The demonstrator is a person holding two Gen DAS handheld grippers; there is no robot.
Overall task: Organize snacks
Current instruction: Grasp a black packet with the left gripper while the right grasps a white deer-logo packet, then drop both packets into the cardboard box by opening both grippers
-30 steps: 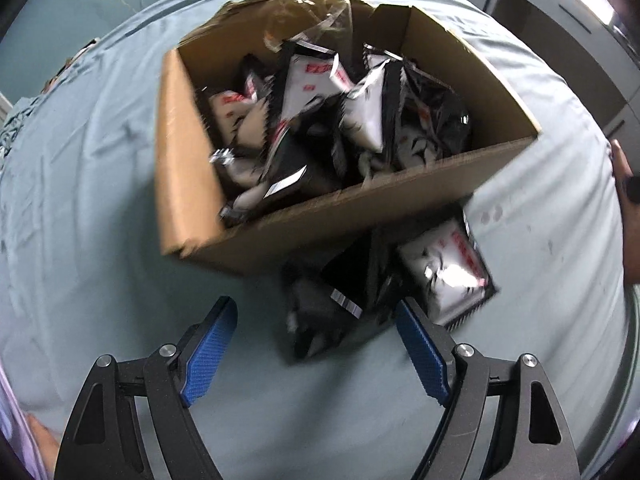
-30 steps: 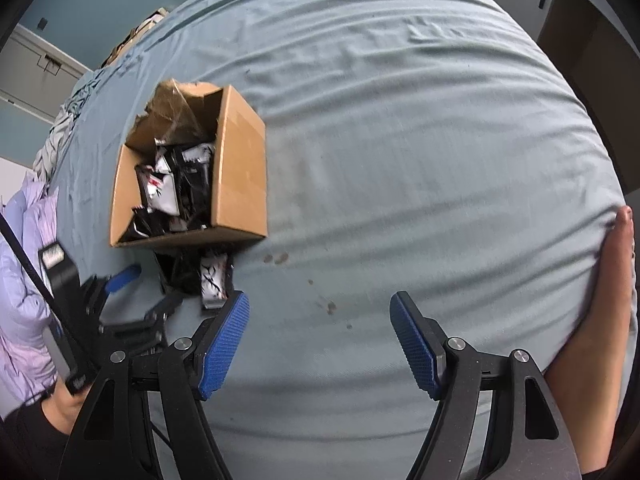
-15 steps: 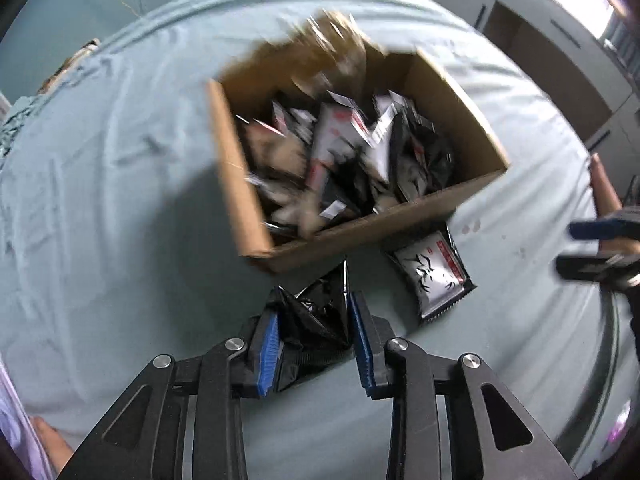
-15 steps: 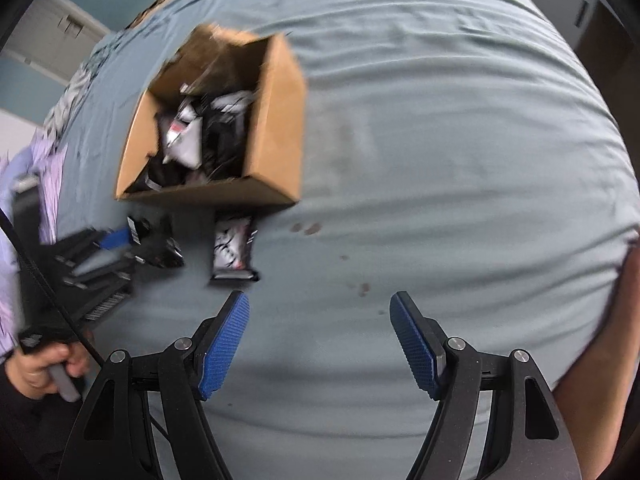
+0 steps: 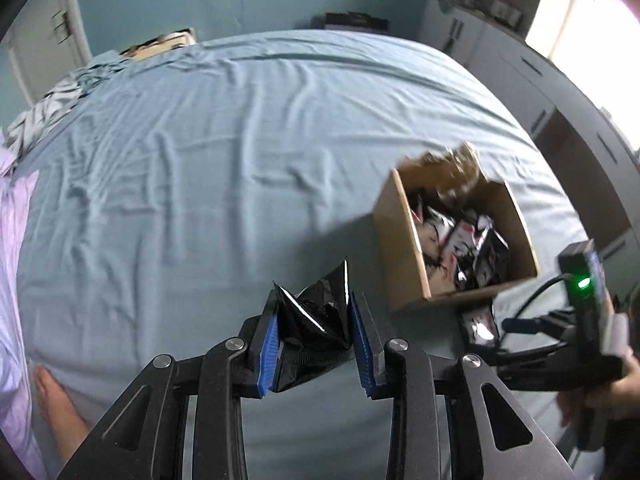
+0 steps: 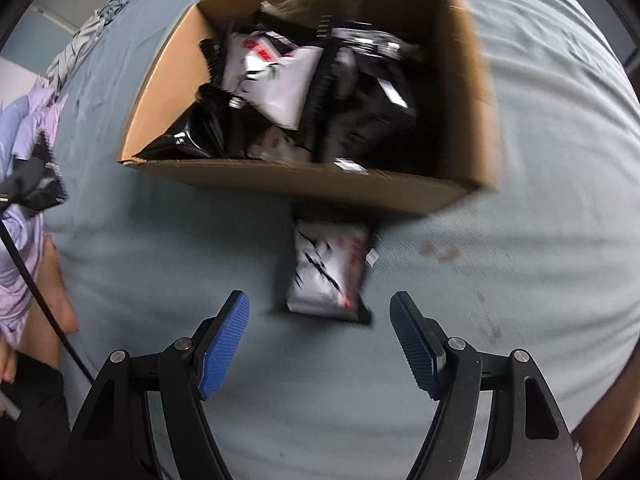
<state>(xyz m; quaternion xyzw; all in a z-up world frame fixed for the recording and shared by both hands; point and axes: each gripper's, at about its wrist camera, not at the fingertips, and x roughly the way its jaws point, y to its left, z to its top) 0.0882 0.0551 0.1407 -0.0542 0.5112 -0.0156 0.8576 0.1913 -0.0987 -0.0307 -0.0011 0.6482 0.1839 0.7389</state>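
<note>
My left gripper [image 5: 314, 338] is shut on a crumpled black snack packet [image 5: 314, 320] and holds it above the blue sheet, left of the cardboard box [image 5: 402, 240]. The box [image 6: 452, 196] is full of black and white snack packets [image 6: 276, 84]. A white packet with black and red print [image 6: 330, 272] lies on the sheet just in front of the box. My right gripper [image 6: 320, 334] is open and empty, its fingers on either side of that packet's near end and just short of it. The same packet shows partly in the left wrist view [image 5: 478, 326], beside the right tool [image 5: 560, 344].
The bed sheet [image 5: 240, 160] is wide and wrinkled. A patterned cloth [image 5: 44, 116] lies at its far left corner. Grey cabinets [image 5: 532, 80] stand along the right side. Lilac clothing [image 6: 20, 152] and a black cable [image 6: 36, 284] are at the left.
My left gripper lifted the black packet off the sheet and swung left, away from the box. My right gripper moved in close to the white packet by the box, still open.
</note>
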